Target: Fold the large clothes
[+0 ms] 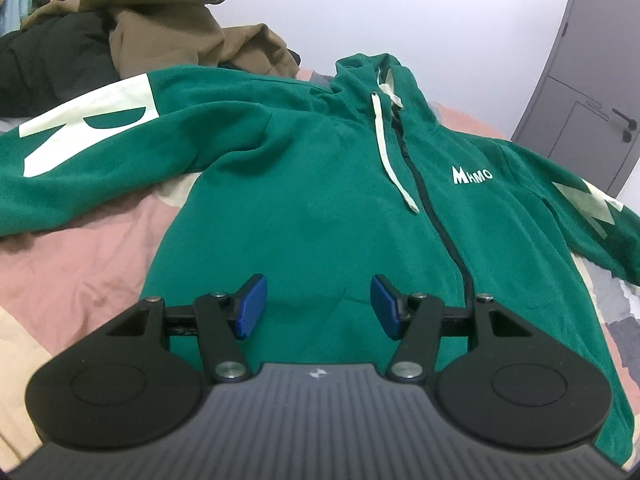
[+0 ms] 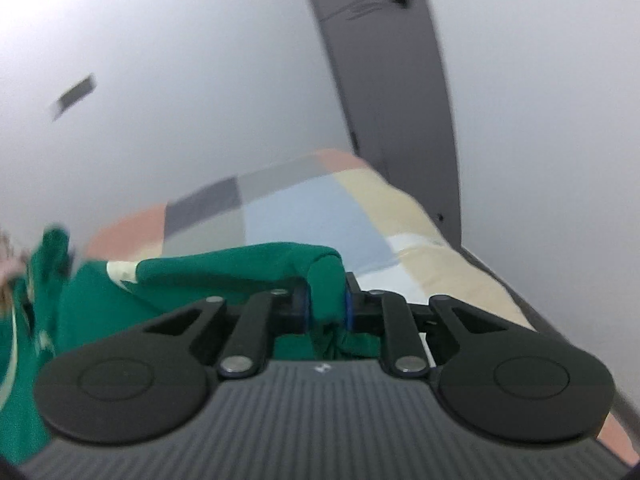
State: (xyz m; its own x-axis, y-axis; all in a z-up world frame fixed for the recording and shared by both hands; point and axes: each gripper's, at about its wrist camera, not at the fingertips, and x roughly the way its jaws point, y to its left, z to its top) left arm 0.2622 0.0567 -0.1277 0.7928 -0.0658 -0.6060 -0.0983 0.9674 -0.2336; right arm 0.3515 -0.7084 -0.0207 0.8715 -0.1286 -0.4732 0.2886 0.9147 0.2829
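A green zip hoodie point(image 1: 320, 184) with white sleeve letters and a white drawstring lies face up on the bed, sleeves spread to both sides. My left gripper point(image 1: 318, 306) is open and empty, hovering over the lower front of the hoodie. In the blurred right wrist view, my right gripper point(image 2: 326, 304) is shut on the cuff end of a green sleeve point(image 2: 224, 268), lifted above the bed.
A pile of brown point(image 1: 168, 28) and black point(image 1: 52, 60) clothes lies at the back left of the bed. The patchwork bedcover point(image 1: 80, 256) shows in pink, beige and grey. A grey door point(image 1: 592, 92) stands at the right by the white wall.
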